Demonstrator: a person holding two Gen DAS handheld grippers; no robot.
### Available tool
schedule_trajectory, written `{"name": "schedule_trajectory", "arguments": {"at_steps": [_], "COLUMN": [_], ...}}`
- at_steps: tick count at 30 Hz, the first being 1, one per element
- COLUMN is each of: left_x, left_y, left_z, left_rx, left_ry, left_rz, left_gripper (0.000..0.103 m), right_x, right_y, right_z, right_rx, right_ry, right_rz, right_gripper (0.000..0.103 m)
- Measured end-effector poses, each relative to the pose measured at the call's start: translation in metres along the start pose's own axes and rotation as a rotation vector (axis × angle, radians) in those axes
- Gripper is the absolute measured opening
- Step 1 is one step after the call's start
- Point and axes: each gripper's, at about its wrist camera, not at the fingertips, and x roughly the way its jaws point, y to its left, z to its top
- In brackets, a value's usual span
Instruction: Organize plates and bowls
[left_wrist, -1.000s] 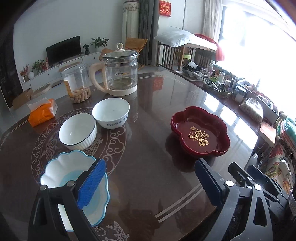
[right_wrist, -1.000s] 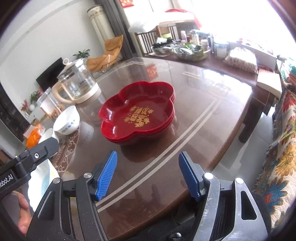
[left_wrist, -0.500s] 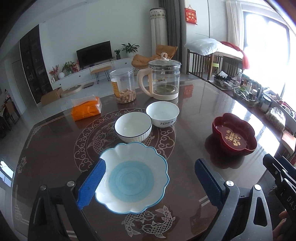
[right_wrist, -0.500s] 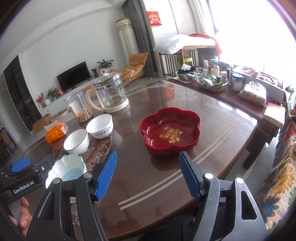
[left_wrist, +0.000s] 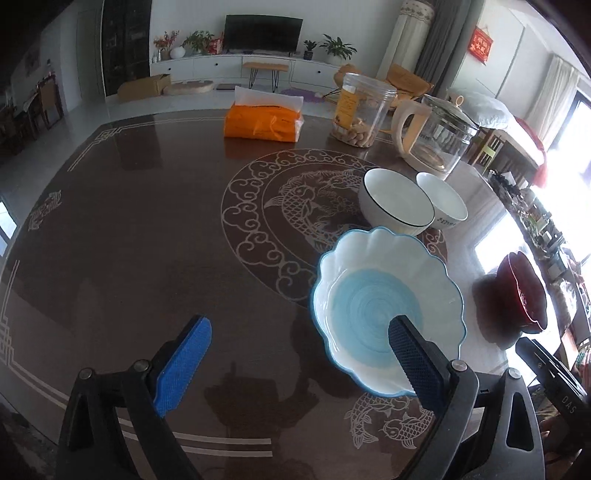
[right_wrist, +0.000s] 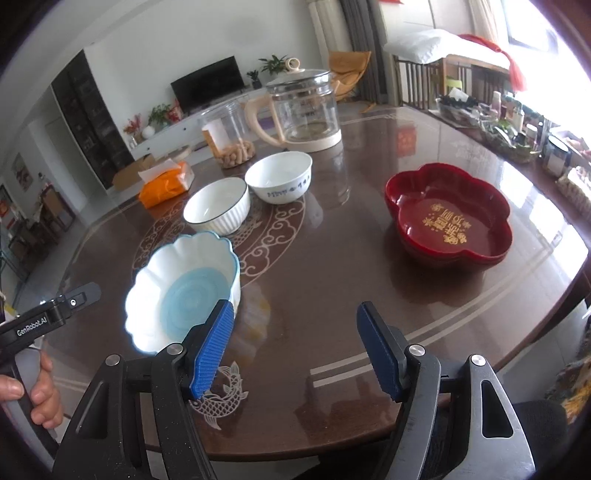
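A white scalloped bowl with a blue centre (left_wrist: 384, 306) (right_wrist: 184, 291) sits near the table's front edge. Behind it stand a ribbed white bowl with a dark rim (left_wrist: 395, 206) (right_wrist: 216, 205) and a white bowl with blue writing (left_wrist: 441, 201) (right_wrist: 279, 177). A red flower-shaped dish (right_wrist: 447, 214) (left_wrist: 521, 291) lies apart to the right. My left gripper (left_wrist: 298, 328) is open above bare table, its right finger overlapping the scalloped bowl's near rim in the picture. My right gripper (right_wrist: 294, 310) is open and holds nothing, between the scalloped bowl and the red dish.
At the back stand a glass kettle (right_wrist: 303, 107), a clear snack jar (left_wrist: 360, 110) and an orange tissue pack (left_wrist: 262, 120). Baskets and bottles crowd the far right side (right_wrist: 509, 136). A hand (right_wrist: 40, 387) grips the left tool's handle. The table's front edge runs just below both grippers.
Both views have swung left across the table. The scalloped bowl moved from the left gripper's left finger to its right finger. The red dish shifted right in the right wrist view.
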Motion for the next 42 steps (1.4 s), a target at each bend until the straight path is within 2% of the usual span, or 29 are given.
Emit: {"name": "schedule_trajectory", "arguments": {"at_steps": [4,6,8,10,12,14,16,17,18,20,22,25,29,36,42], "left_x": [0.024,0.039,0.053,0.064,0.076,0.086,0.093,0.095,0.096,0.095,0.094,0.092,0.077,0.057,0.066], "left_y": [0.000,-0.004,-0.009,-0.012,-0.012,-0.013,-0.012,-0.011,-0.011,-0.014,-0.020,-0.021,-0.044,-0.096,-0.139], "left_z": [-0.001,0.001,0.002,0.002,0.000,0.000,-0.002,-0.002,-0.003,-0.004,-0.005,-0.009,-0.022,-0.038,-0.054], "left_rx": [-0.001,0.004,0.009,0.004,-0.003,-0.011,-0.024,-0.030,-0.039,-0.040,-0.020,-0.029,0.022,0.080,0.137], "left_ry": [0.032,0.049,0.062,0.074,0.092,0.115,0.125,0.122,0.115,0.110,0.098,0.114,0.092,0.073,0.108], "left_rz": [-0.022,-0.025,-0.025,-0.021,-0.020,-0.029,-0.041,-0.040,-0.050,-0.065,-0.032,-0.061,-0.057,-0.147,-0.194], "left_gripper": [0.095,0.089,0.079,0.070,0.062,0.043,0.029,0.023,0.021,0.012,0.012,0.012,0.013,0.013,0.013], "right_x": [0.043,0.061,0.076,0.088,0.101,0.113,0.123,0.127,0.131,0.138,0.139,0.141,0.125,0.068,0.036], "right_y": [0.020,0.028,0.034,0.040,0.042,0.044,0.044,0.042,0.041,0.037,0.038,0.039,0.025,-0.014,-0.060], "right_z": [0.008,0.011,0.015,0.018,0.020,0.020,0.020,0.020,0.021,0.020,0.020,0.021,0.018,0.008,0.000], "right_rx": [-0.060,-0.076,-0.107,-0.141,-0.152,-0.159,-0.157,-0.146,-0.130,-0.091,-0.087,-0.072,-0.024,0.004,0.071], "right_ry": [0.064,0.082,0.084,0.084,0.113,0.140,0.161,0.174,0.186,0.211,0.218,0.226,0.213,0.143,0.117], "right_rz": [0.056,0.086,0.081,0.068,0.072,0.073,0.075,0.080,0.086,0.118,0.131,0.134,0.140,0.092,0.019], "right_gripper": [0.073,0.072,0.072,0.064,0.041,0.041,0.039,0.036,0.027,0.019,0.013,0.013,0.013,0.013,0.013]}}
